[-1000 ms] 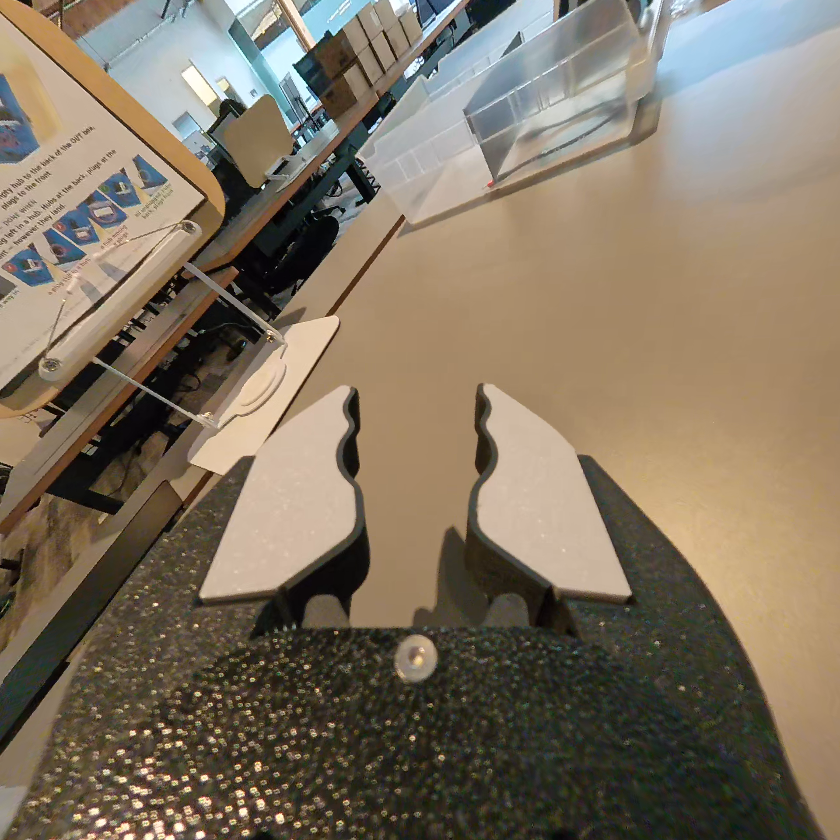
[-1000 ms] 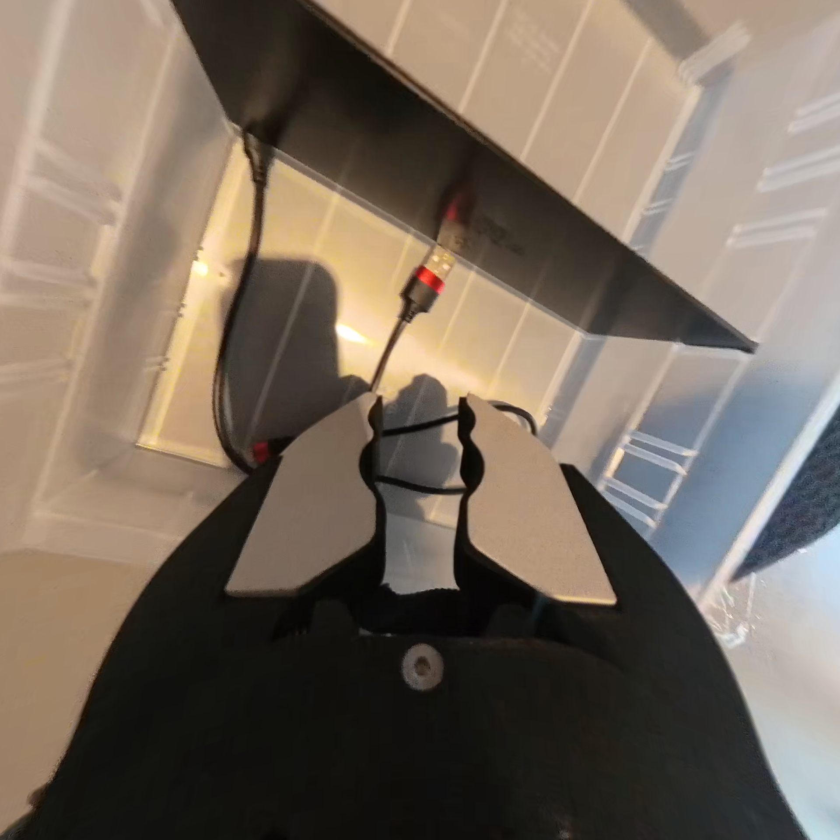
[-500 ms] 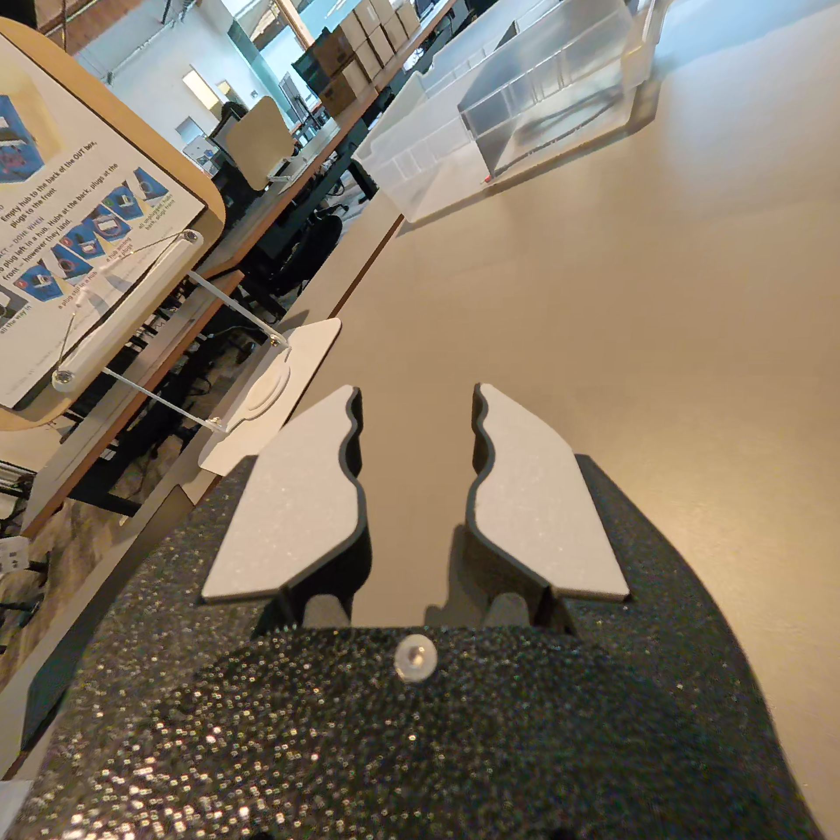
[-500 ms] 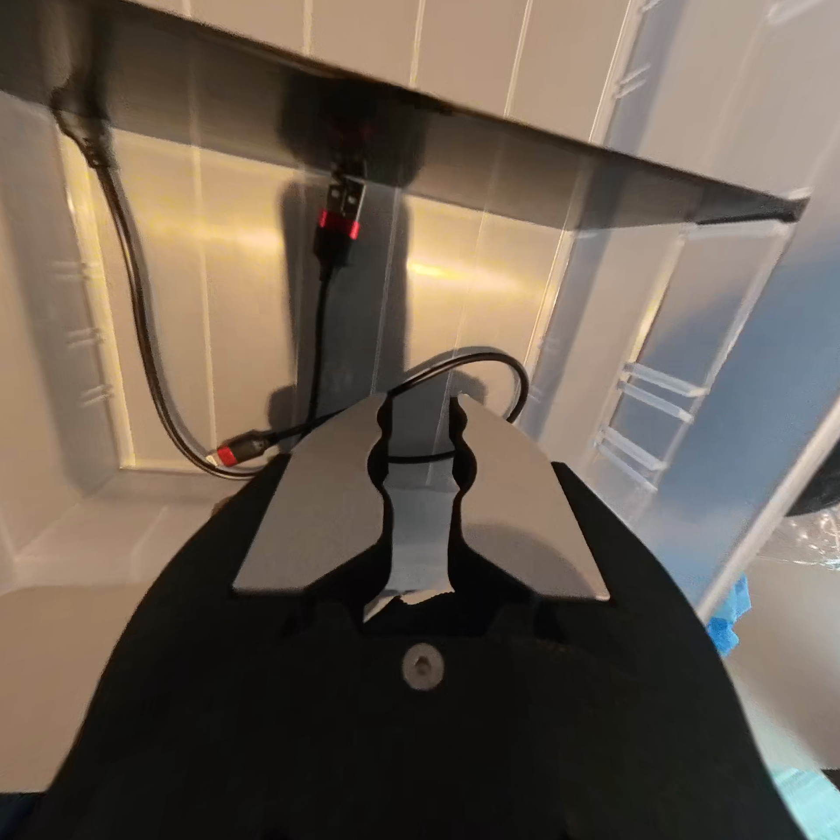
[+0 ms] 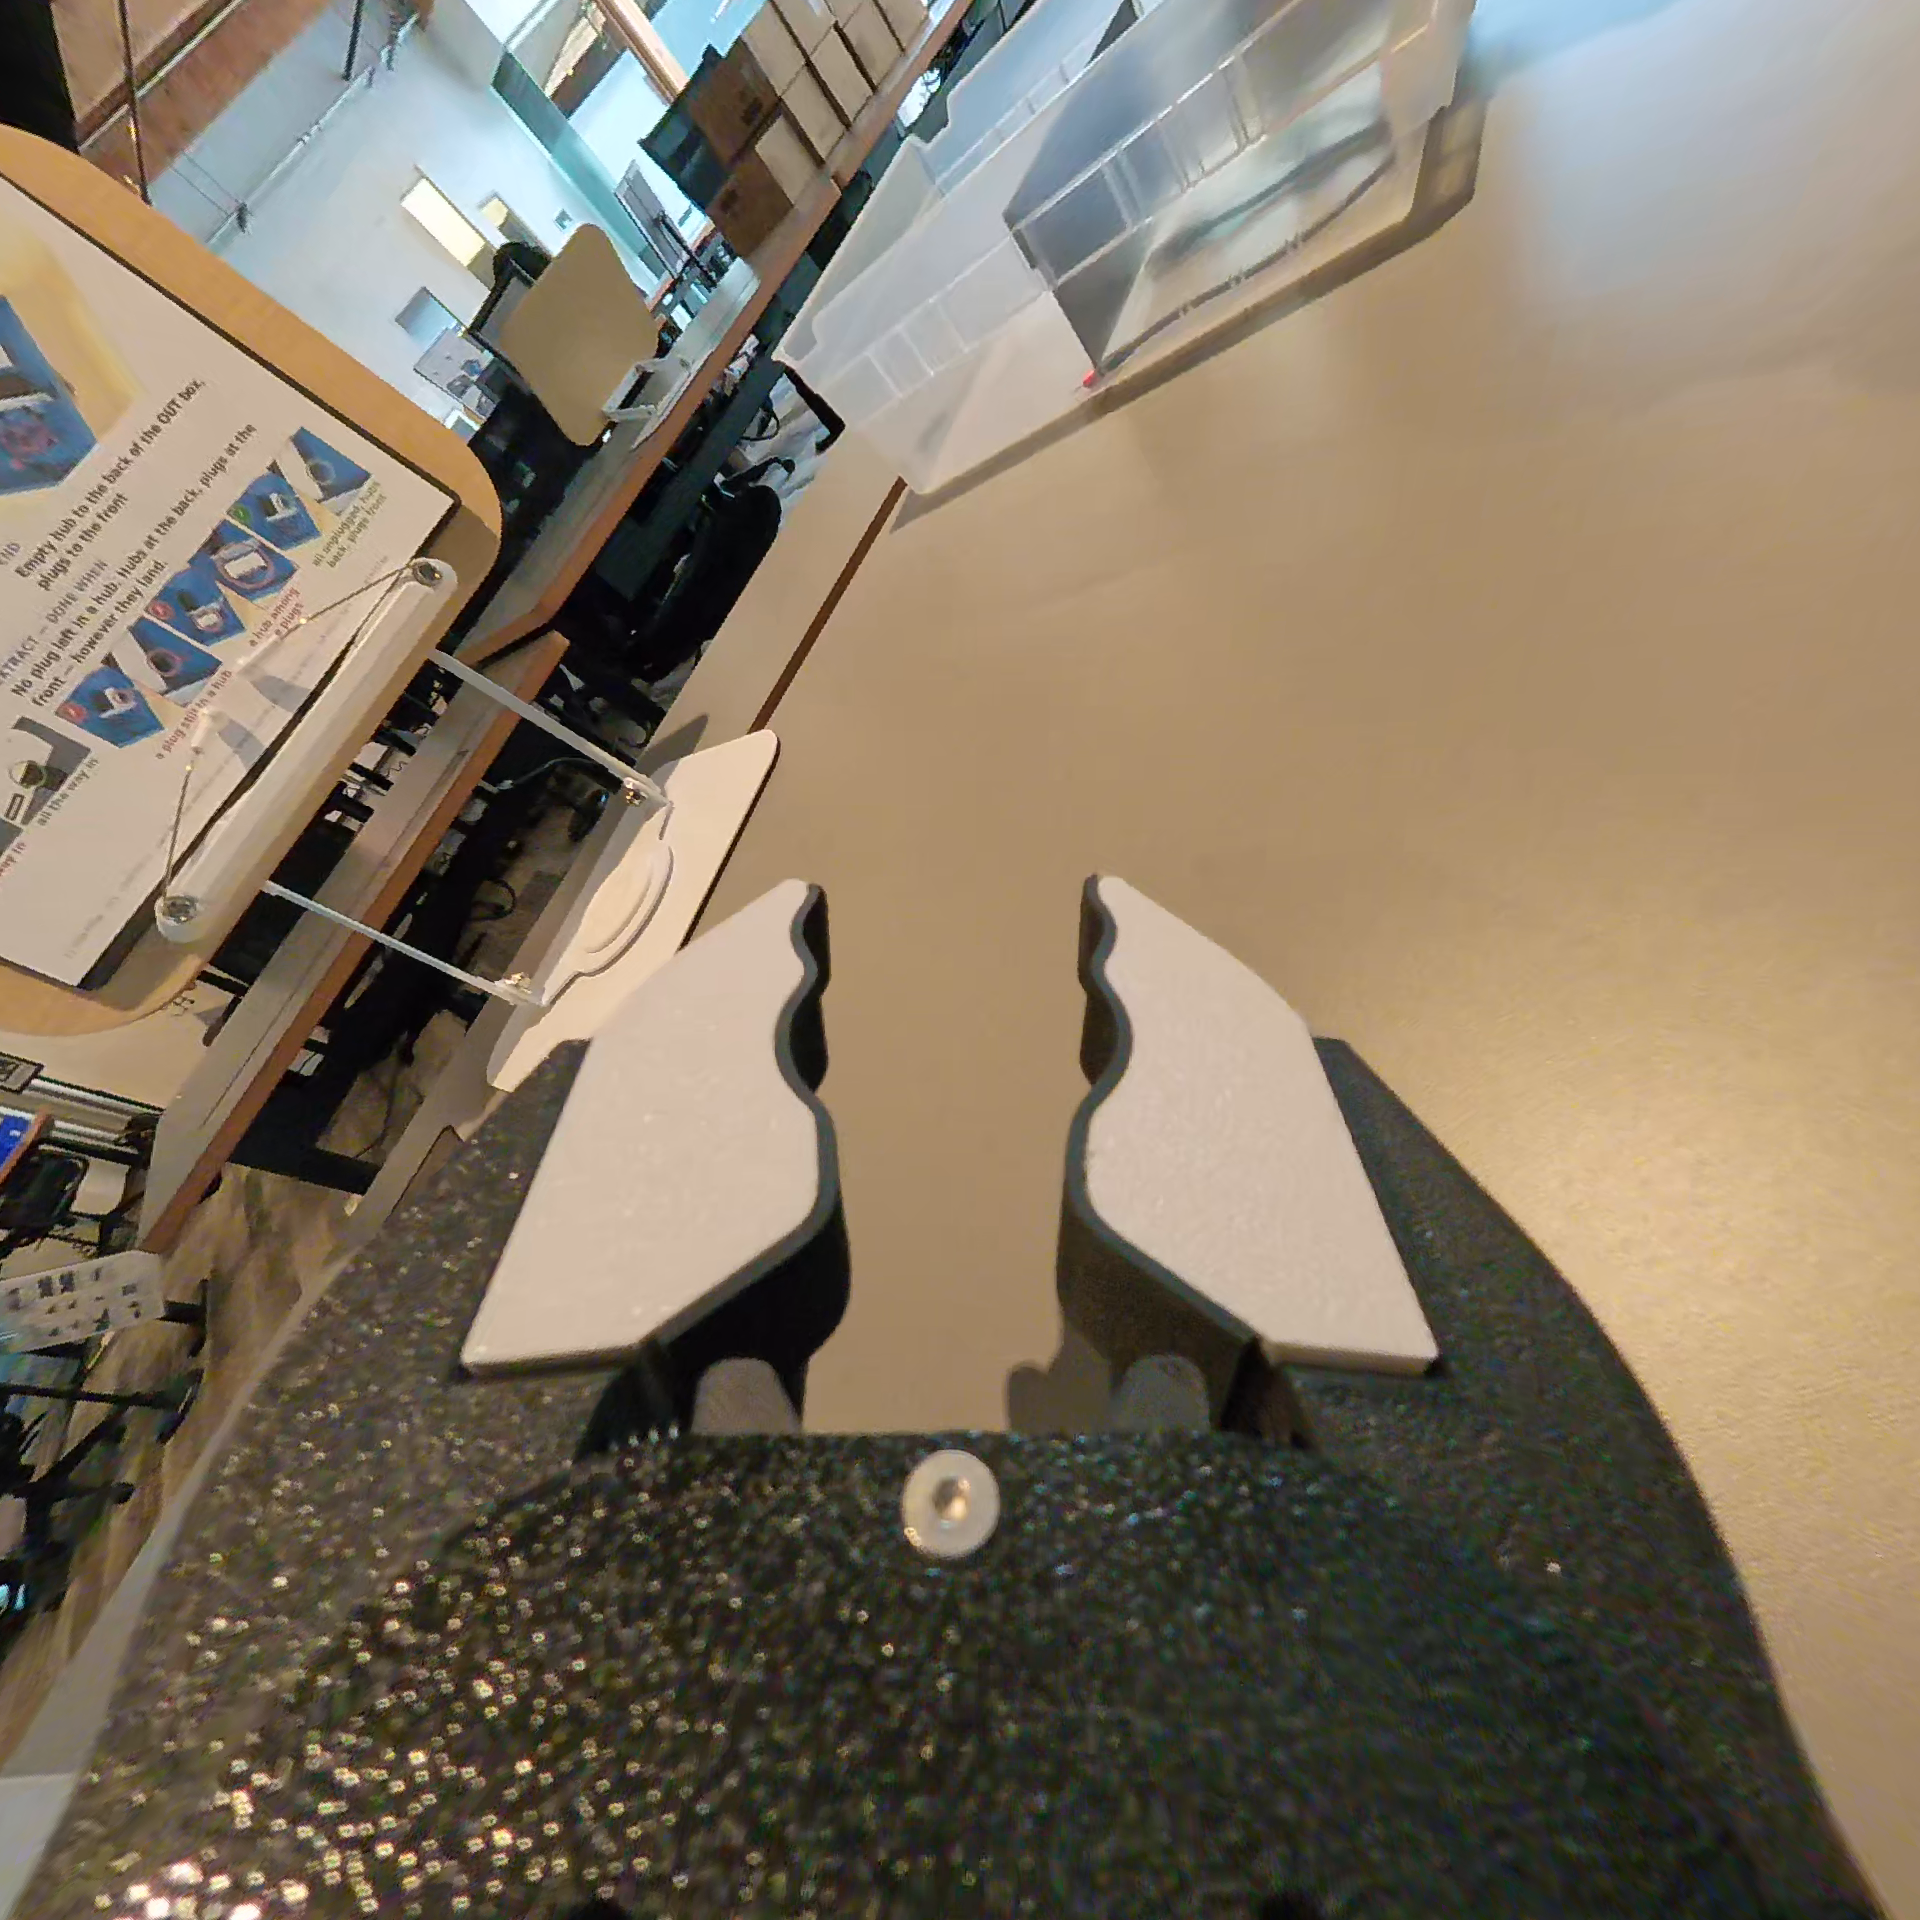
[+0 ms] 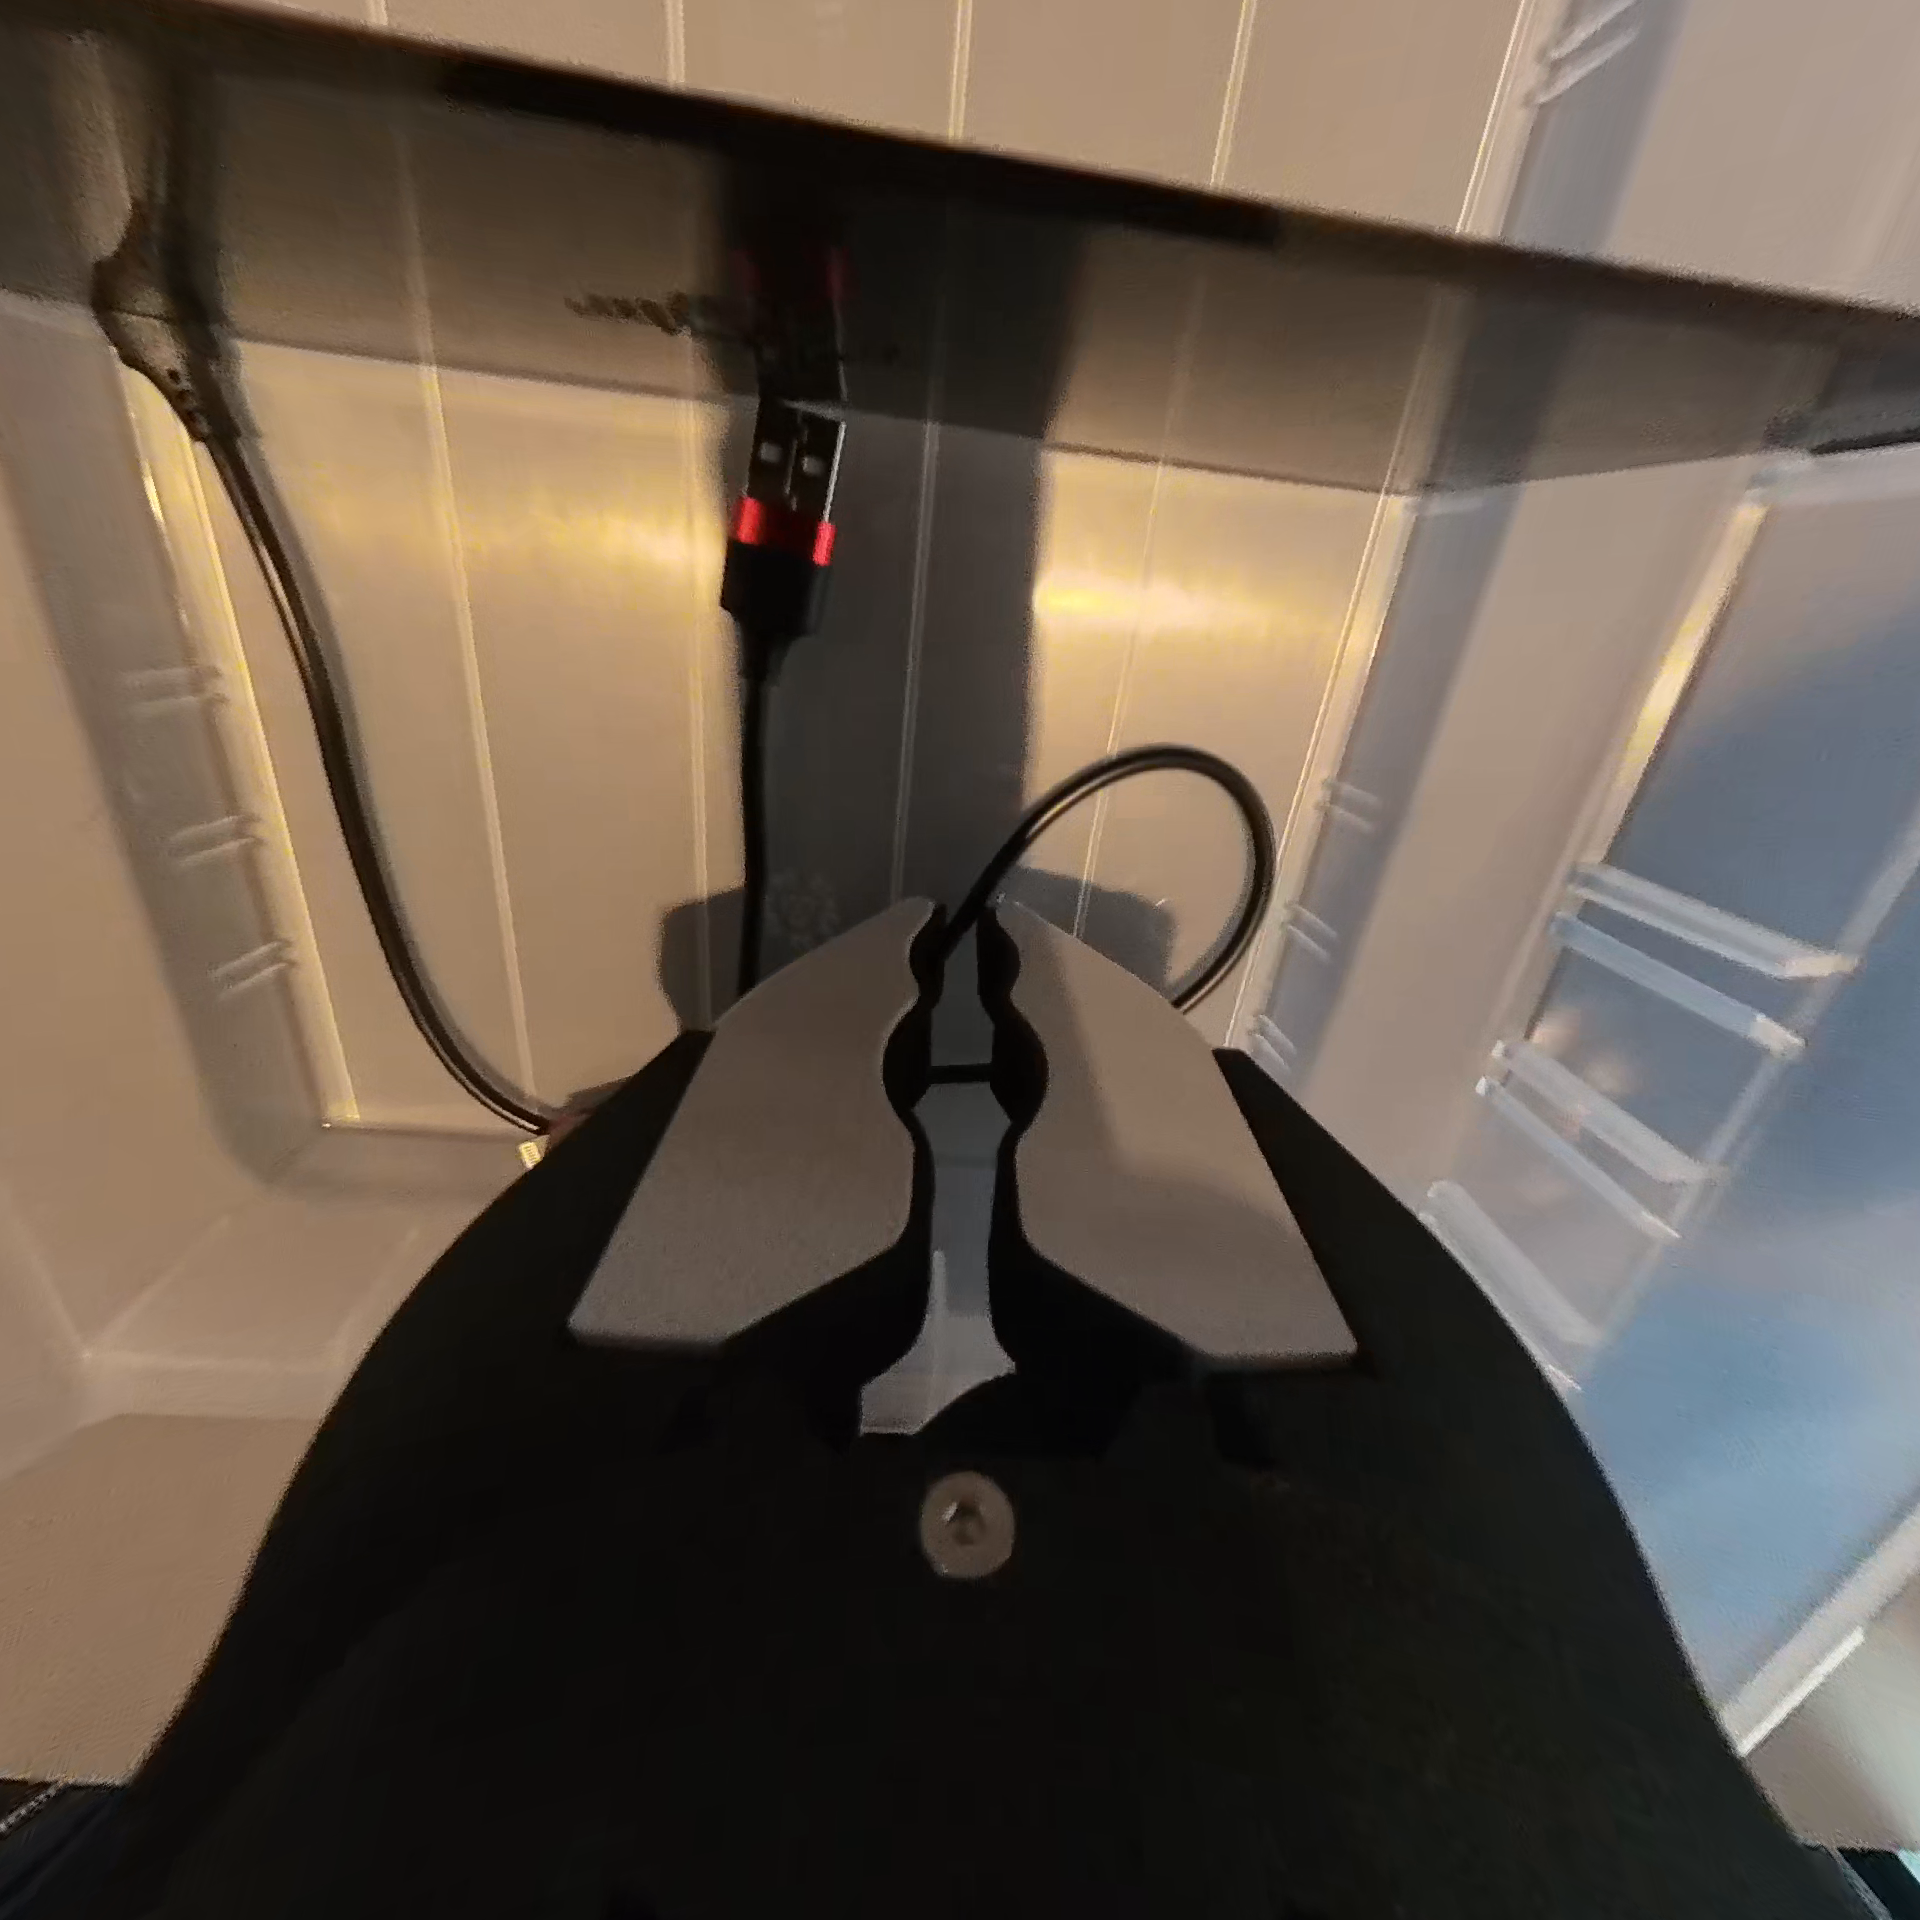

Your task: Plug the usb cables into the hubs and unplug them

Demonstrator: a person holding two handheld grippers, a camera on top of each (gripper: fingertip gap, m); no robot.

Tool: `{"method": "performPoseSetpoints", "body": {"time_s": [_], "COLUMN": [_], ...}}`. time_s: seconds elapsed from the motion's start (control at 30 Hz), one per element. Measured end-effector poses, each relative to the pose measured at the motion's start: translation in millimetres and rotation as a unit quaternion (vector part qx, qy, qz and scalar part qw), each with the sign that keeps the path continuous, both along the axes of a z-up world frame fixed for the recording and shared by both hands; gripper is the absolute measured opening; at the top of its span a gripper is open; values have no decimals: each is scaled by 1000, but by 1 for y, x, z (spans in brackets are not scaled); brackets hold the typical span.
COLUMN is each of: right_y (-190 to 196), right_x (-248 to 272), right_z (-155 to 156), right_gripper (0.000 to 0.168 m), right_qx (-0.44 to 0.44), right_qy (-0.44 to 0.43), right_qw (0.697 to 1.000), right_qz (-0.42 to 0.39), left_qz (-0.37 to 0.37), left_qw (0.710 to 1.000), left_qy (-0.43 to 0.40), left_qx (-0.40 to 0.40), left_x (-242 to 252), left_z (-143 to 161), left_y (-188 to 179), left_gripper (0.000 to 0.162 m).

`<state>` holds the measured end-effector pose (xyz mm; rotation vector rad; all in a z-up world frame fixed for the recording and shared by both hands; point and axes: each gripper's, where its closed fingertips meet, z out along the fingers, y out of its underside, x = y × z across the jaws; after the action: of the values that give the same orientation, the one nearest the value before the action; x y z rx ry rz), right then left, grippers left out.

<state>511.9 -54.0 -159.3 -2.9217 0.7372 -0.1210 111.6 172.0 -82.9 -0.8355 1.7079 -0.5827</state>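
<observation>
- Beige table [image 5: 1455,831]: matte top, no marks visible.
- Two clear plastic bins [image 5: 1195,208] at its far end, side by side.
- White stand base [image 5: 665,883] on the left edge, carrying an instruction board [image 5: 187,582].

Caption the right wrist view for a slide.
Right gripper, fingers nearly closed around a thin black cable, inside a clear bin facing a red-banded USB plug.

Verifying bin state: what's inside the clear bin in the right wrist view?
A dark hub across the back, a red-collared USB plug at its edge, black cables. The right gripper covers the near floor; whether the plug is seated is unclear.
</observation>
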Motion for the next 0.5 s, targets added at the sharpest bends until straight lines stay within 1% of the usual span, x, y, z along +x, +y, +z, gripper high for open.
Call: {"method": "performPoseSetpoints", "body": {"time_s": [0.13,0.23,0.33,0.5], "right_y": [2,6,10,14], "right_x": [3,6,8,5], "right_z": [5,22,51,115], "right_gripper": [4,3,3,3], "right_qx": [23,51,84,141], "right_qy": [-15,-35,-67,-142], "right_qw": [1000,998,994,979], "right_qz": [2,7,14,32], "left_qz": [1,2,3,5], "left_qw": [1000,1000,1000,1000], "left_qy": [0,1,2,0], "left_qx": [-1,-2,0,-3], "left_x": [0,0,0,0], "left_z": [0,-1,-2,-1], "left_y": [1,1,2,3], "left_gripper": [46,45,45,45]}}
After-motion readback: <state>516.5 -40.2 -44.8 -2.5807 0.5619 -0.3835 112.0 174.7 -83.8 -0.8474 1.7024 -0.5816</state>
